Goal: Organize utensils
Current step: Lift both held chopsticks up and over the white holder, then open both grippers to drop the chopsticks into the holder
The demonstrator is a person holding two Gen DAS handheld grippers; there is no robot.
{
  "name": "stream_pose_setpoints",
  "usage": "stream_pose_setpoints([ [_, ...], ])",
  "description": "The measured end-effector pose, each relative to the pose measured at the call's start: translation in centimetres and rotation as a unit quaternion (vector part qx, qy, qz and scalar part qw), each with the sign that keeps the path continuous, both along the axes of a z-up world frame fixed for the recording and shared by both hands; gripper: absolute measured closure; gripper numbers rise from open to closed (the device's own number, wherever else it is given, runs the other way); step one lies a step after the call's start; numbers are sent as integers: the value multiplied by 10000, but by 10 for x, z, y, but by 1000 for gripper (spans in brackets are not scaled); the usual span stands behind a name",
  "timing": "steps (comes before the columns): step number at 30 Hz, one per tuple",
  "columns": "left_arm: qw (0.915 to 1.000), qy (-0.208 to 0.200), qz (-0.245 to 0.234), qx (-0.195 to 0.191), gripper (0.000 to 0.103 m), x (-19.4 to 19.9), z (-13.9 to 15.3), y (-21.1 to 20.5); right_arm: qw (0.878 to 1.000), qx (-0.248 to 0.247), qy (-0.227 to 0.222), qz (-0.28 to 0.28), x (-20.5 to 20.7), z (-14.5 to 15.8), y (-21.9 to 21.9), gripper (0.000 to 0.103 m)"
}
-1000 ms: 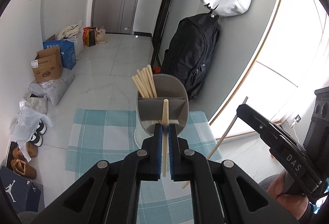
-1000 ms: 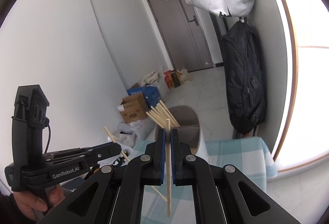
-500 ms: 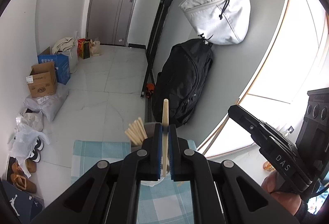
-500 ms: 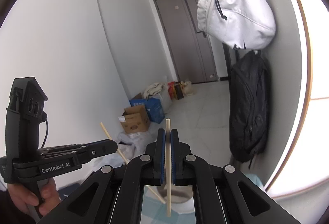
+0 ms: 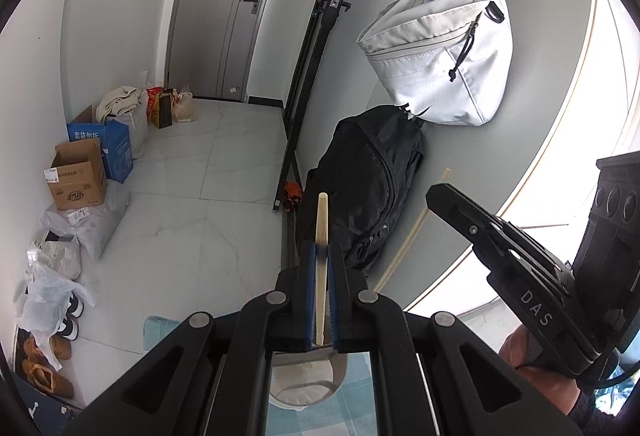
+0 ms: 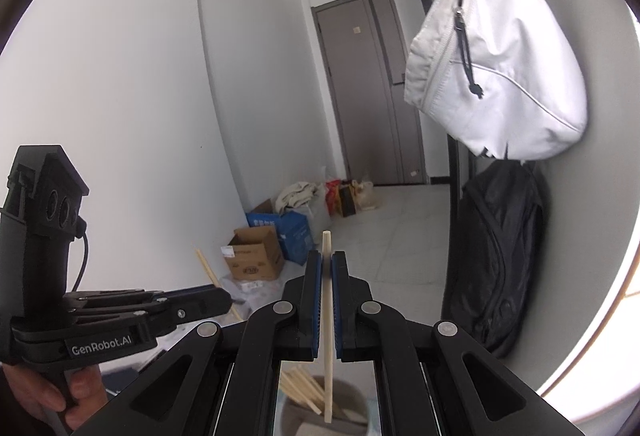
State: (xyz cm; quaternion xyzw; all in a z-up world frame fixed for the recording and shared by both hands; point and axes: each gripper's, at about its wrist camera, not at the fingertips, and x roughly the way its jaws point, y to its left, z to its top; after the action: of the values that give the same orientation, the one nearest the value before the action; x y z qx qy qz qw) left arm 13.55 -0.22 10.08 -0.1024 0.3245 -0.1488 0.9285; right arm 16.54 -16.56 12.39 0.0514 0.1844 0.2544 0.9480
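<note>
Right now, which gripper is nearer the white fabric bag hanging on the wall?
Right. The right gripper is below the white fabric bag, on the side toward its wall; the left gripper is farther out from that wall.

On the side of the right gripper [image 5: 436, 192], seen from the left wrist, white letters spell "DAS". On the side of the left gripper [image 6: 224, 302], seen from the right wrist, white letters read "GenRobot.AI". The blue box [image 5: 108, 146] by the wall bears white Chinese characters, too small to make out surely. The open cardboard box [image 5: 76, 180] beside it has a dark printed mark and a white label, neither readable.
</note>
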Motion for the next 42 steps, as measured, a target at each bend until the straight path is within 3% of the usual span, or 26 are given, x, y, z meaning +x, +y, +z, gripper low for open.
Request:
stream_pose_setpoints([
  [9, 9996, 281, 70, -60, 101, 20, -25, 8, 9998, -115, 131, 122, 30, -25, 12, 99],
  [21, 9986, 495, -14, -158, 101, 27, -47, 9, 9973, -512, 332, 402, 36, -61, 26, 99],
  [29, 9972, 695, -97, -259, 101, 35, -60, 13, 9947, -410, 745, 580, 41, -84, 28, 98],
  [33, 9941, 991, -220, -384, 101, 43, -68, 14, 9923, -276, 993, 686, 39, -93, 26, 96],
  [35, 9931, 1065, -221, -434, 97, 43, -70, 17, 9915, -219, 1077, 690, 38, -95, 24, 96],
  [37, 9936, 1034, -153, -428, 92, 40, -70, 20, 9906, -92, 1156, 723, 36, -97, 19, 85],
  [39, 9940, 1017, -51, -396, 82, 38, -71, 22, 9917, -56, 1140, 595, 32, -99, 14, 56],
  [42, 9939, 979, 97, -490, 69, 34, -70, 28, 9923, 13, 1124, 519, 25, -99, 8, 55],
])
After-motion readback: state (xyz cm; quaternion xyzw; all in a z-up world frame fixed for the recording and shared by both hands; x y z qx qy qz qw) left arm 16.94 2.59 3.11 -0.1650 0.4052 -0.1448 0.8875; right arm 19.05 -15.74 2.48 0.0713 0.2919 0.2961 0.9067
